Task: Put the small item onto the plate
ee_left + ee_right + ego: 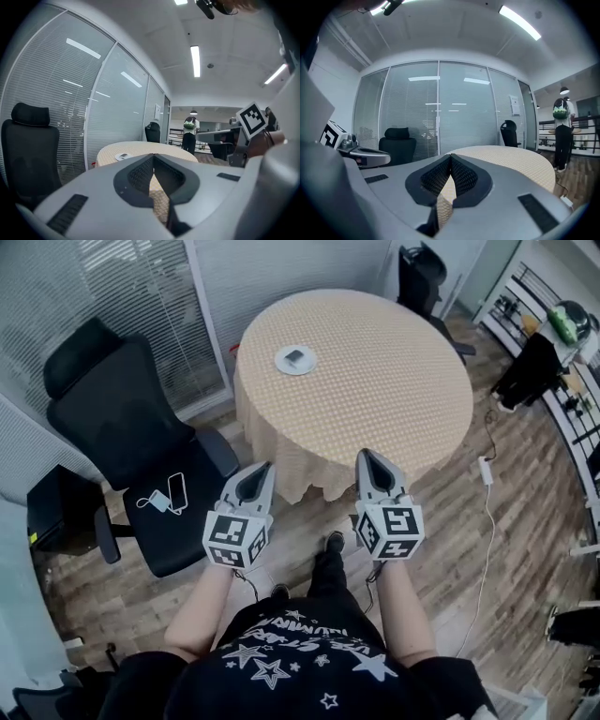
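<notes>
A white plate (296, 360) lies on the far left part of a round table with a beige cloth (375, 381). On the plate rests a small dark item (294, 355). Both grippers hang side by side in front of the table's near edge, above the floor and well short of the plate. My left gripper (266, 466) is shut with nothing between its jaws, and so is my right gripper (364, 455). From the left gripper view the plate (123, 156) shows small, beyond the touching jaw tips of the left gripper (152, 157). In its own view the right gripper (450, 156) is closed, pointing at the table.
A black office chair (131, 423) stands left of the table, with a white device and cable (169, 495) on its seat. Another black chair (419, 276) is behind the table. A white cable and power strip (486, 470) lie on the wooden floor at right. A person (189, 134) stands far off.
</notes>
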A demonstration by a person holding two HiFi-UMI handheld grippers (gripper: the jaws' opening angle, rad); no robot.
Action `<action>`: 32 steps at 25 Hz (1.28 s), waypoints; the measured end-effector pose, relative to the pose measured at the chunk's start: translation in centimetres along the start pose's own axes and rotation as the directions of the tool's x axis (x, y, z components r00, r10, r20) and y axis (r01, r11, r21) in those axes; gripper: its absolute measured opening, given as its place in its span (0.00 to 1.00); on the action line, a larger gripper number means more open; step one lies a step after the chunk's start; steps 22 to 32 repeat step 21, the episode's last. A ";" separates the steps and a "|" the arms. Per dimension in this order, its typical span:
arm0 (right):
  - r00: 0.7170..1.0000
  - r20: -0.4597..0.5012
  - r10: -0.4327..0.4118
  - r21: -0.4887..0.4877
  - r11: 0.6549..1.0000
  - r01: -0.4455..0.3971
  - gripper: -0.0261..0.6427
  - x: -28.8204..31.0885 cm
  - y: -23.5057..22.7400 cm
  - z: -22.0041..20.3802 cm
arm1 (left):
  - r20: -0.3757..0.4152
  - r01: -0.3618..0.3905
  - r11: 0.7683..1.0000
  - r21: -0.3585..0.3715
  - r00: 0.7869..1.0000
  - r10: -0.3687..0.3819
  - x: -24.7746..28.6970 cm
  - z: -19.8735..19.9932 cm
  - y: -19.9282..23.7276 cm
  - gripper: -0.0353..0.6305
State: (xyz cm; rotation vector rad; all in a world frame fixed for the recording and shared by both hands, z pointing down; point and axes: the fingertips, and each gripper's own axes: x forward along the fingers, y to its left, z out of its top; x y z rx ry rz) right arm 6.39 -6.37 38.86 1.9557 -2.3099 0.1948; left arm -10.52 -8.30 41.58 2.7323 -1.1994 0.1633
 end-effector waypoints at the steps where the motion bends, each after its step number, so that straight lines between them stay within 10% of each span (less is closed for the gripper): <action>1: 1.000 -0.001 -0.004 -0.011 1.000 0.004 0.08 -0.7 0.4 0.0 | 0.003 0.008 1.000 0.005 1.000 -0.008 -0.6 0.1 -0.3 0.06; 32: 0.999 -0.041 -0.007 -0.081 0.997 0.004 0.08 -7.9 5.8 -2.2 | 0.012 0.051 0.999 0.009 0.999 -0.051 -7.4 -1.0 -3.3 0.06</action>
